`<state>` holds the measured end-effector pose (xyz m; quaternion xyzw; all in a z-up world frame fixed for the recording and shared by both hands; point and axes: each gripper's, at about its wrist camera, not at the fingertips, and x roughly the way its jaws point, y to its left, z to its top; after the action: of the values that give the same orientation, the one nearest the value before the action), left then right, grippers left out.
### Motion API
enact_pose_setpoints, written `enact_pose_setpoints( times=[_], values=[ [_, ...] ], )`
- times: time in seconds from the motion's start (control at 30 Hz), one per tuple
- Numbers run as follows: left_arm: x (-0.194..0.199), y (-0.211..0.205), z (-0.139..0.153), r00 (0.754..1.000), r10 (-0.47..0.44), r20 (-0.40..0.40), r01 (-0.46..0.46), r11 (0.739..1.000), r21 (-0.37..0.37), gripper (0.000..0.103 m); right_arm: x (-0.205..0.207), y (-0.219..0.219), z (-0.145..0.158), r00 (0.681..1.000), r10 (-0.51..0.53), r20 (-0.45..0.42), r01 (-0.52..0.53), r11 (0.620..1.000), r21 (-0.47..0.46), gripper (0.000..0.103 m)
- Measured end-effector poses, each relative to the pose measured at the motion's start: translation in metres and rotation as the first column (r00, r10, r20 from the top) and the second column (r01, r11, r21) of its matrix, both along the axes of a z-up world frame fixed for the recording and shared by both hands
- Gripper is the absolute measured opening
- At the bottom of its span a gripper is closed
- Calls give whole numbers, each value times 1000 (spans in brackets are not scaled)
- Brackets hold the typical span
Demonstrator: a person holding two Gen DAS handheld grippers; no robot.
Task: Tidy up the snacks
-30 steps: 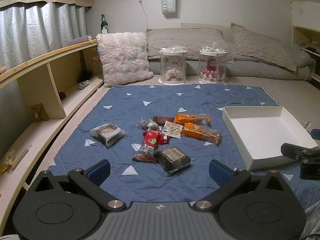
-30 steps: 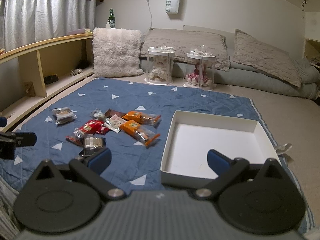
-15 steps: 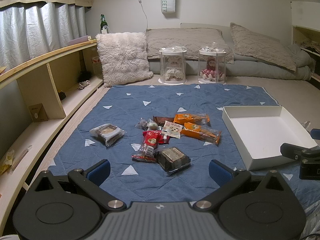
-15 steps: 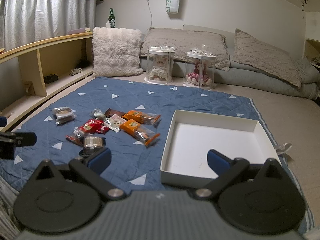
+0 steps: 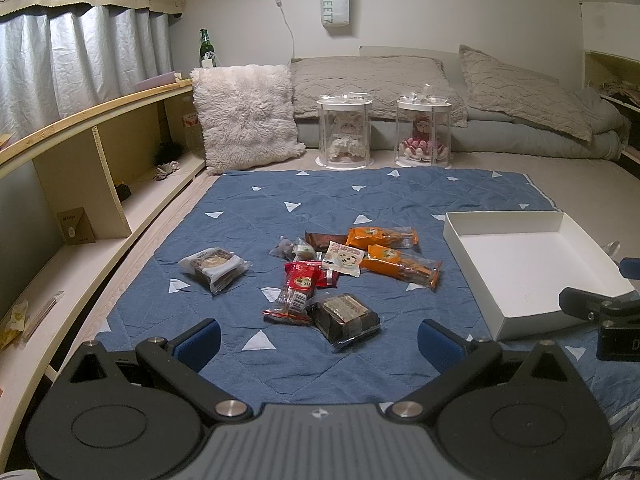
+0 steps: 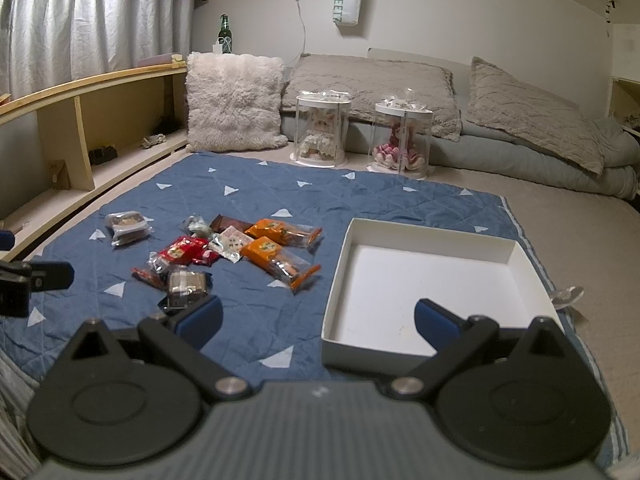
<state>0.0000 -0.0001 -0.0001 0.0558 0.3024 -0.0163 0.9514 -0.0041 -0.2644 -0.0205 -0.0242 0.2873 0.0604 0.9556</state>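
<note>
Several wrapped snacks lie in a loose cluster on the blue quilted mat (image 5: pixel 360 200): two orange packs (image 5: pixel 400 266), a red pack (image 5: pixel 298 292), a dark cake pack (image 5: pixel 346 316) nearest me, and a brown-and-white pack (image 5: pixel 214 266) apart at the left. An empty white box (image 5: pixel 520 264) sits at the mat's right side. My left gripper (image 5: pixel 318 338) hovers open just short of the cluster, nothing between its fingers. My right gripper (image 6: pixel 316 318) is open too, over the near left corner of the white box (image 6: pixel 432 276), with the snacks (image 6: pixel 276 254) ahead to its left.
Two clear cylinders with dolls (image 5: pixel 382 134) stand at the mat's far edge, before grey pillows (image 5: pixel 400 80) and a fluffy cushion (image 5: pixel 246 114). A wooden shelf (image 5: pixel 92 176) runs along the left. The other gripper's tip shows at the right edge of the left wrist view (image 5: pixel 600 306).
</note>
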Motion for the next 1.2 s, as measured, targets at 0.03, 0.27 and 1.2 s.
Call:
enact_pose_setpoints(
  times=[0.03,0.27,1.2],
  values=[
    [0,0,0,1000,0,0,0,1000,0,103,0,0,0,1000,-1,0,1,1000,-1,103],
    [0,0,0,1000,0,0,0,1000,-1,103,0,0,0,1000,-1,0,1,1000,-1,103],
    [59,0,34,999,21,-24,-19,999,47,103,29,-6,36,995,77,62,-76,997,-16,103]
  ],
)
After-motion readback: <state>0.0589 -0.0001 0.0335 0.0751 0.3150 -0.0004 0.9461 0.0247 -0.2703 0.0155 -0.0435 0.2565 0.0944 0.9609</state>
